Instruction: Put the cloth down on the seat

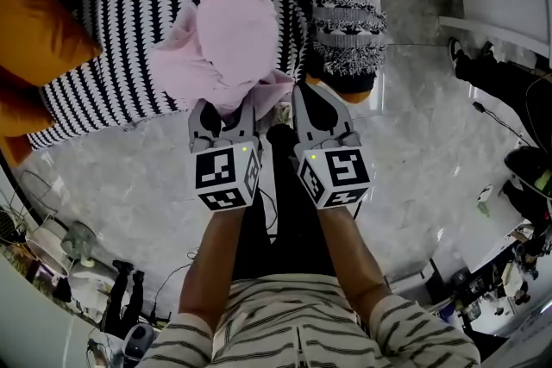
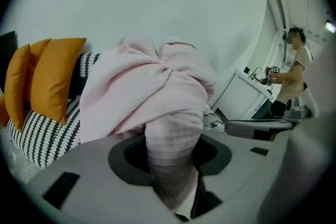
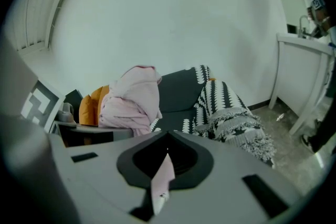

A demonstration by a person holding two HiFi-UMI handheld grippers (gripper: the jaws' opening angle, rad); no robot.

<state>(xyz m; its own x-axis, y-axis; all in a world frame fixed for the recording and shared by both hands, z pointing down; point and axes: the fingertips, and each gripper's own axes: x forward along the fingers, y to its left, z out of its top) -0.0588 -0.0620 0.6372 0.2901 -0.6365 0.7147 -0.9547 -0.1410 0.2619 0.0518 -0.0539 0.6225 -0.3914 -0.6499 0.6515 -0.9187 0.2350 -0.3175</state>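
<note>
While the left hand-held gripper [image 1: 226,109] is clenched on the pink cloth [image 1: 233,39], w/ a thick fold running between its jaws, the rest of the cloth stands bunched up past the jaws, over the front of the sofa seat [image 1: 103,56]. Can't tell if the cloth touches the seat. Right hand-held gripper [image 1: 308,97] sits just beside the left, jaws closed on a thin pink strip, apparently a cloth edge. Black & white fringed throw [image 1: 345,21] hangs right of the cloth; orange cushions [image 1: 39,21] at far left. Marble floor [image 1: 414,151] below.

Even, soft indoor light; heavy fisheye bending with dark vignetted corners; nearest foreground parts look blurred.
</note>
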